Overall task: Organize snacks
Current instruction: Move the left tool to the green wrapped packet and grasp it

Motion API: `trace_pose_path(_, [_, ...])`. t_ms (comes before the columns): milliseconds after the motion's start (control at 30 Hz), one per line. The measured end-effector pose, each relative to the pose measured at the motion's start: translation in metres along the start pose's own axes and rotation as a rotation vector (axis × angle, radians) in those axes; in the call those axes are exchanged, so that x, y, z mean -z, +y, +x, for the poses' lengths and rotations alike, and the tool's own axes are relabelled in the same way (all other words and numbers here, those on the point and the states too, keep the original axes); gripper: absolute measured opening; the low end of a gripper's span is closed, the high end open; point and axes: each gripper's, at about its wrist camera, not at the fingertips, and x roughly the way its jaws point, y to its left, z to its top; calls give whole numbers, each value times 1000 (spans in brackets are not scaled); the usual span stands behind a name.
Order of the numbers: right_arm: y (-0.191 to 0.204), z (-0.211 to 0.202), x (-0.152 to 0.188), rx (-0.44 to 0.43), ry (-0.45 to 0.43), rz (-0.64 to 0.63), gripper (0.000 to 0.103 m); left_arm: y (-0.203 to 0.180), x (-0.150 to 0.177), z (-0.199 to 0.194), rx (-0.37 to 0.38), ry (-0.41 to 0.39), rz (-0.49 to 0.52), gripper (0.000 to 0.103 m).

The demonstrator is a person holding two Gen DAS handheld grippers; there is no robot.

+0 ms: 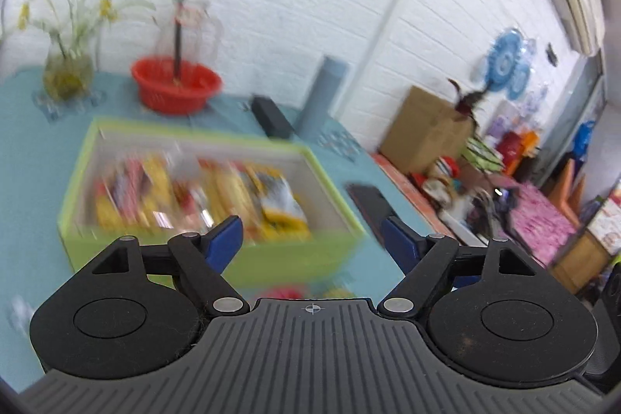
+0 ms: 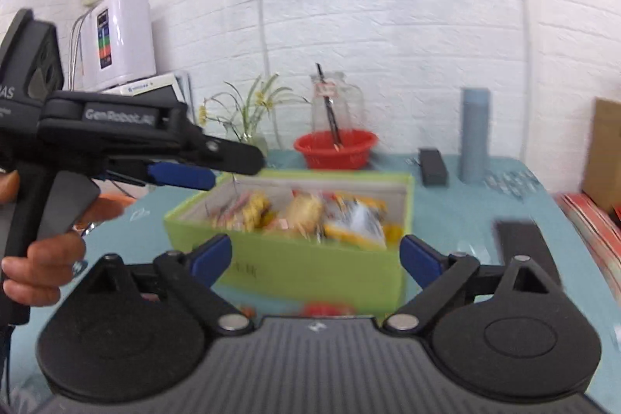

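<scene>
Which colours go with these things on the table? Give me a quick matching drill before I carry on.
Things:
1. snack box
2. basin
3. tall cylinder
4. flat case behind the box

Colours:
a. black
b. lime green
c. grey-blue
d. red

Pairs: 1-b, 2-d, 3-c, 4-a

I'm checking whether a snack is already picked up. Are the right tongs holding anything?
No. The right tongs stand wide open with nothing between their blue tips, in front of the green box of snacks.
</scene>
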Motion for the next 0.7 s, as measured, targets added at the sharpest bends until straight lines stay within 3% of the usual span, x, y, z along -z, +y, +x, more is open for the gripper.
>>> trace_pose_path(133, [-8,-55,63,117,63,70,93,-38,70,8,82,126,4,59])
trace_pose_path(200, [-12,-75,90,167,98,113,93,-55,99,10,96,167,20,52])
trace_pose_path(333, [-29,-93,125,196,112,215,93,-78,128,20,132,242,27,50])
trace_pose_path(367, [-32,-95,127,193,113,217,93,-82,130,25,128,263,29,46])
trace_pose_path(533, [-31,-82,107,157,116,91,93,-87,127,27,101,258,30,46])
trace_pose_path(700, [-40,-47,90,96,160,-23,93,-61,121,31,117,259,-98,37])
